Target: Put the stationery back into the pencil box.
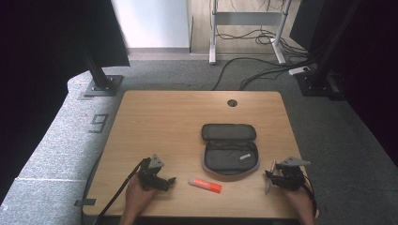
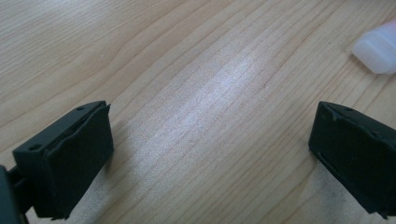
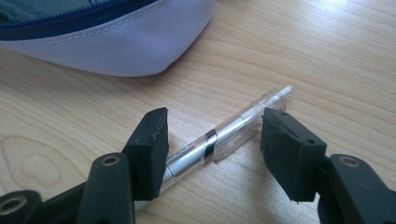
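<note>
On the wooden worktop (image 1: 155, 122) an open grey pencil case (image 1: 230, 149) lies a little right of centre, an orange-capped glue stick (image 1: 204, 184) at its 7 o'clock. At the case's 4 o'clock the right gripper (image 3: 212, 140) has its jaws spread around a clear pen (image 3: 229, 133) (not yet pinching it), so the pick-up looks to be in hand, perhaps for packing the case; next, those jaws must close squarely on the barrel. The left gripper (image 2: 210, 149), jaws wide and empty, waits at 8 o'clock.
</note>
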